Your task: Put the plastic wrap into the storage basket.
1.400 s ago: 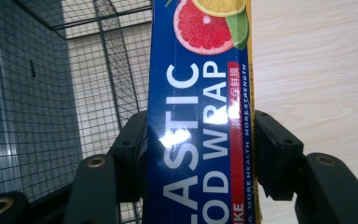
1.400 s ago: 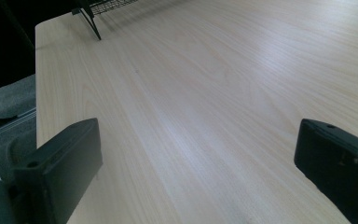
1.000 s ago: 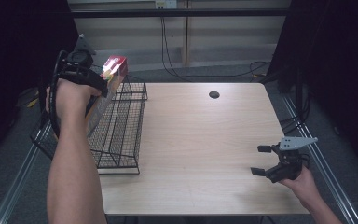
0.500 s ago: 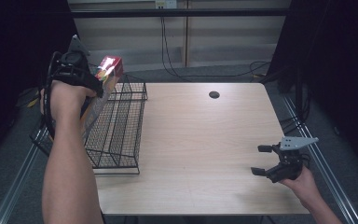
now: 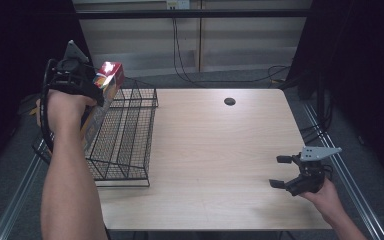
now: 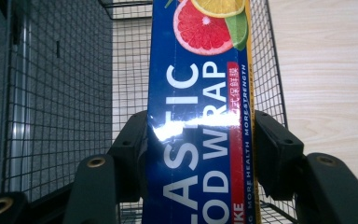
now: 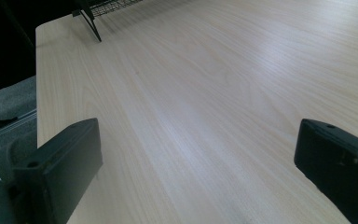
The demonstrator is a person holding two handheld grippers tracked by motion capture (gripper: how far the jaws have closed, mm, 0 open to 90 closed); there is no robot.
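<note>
left gripper (image 5: pixel 97 82): clamped on wrap box (image 6: pixel 200 116), over the rack (image 5: pixel 125 135) at table's (image 5: pixel 220 150) left edge
right gripper (image 5: pixel 282 172): jaws apart, near right edge

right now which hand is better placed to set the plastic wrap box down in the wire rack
Left. The left gripper is already shut on the plastic wrap box, right over the wire rack. The right gripper sits open at the table's far right edge.
</note>
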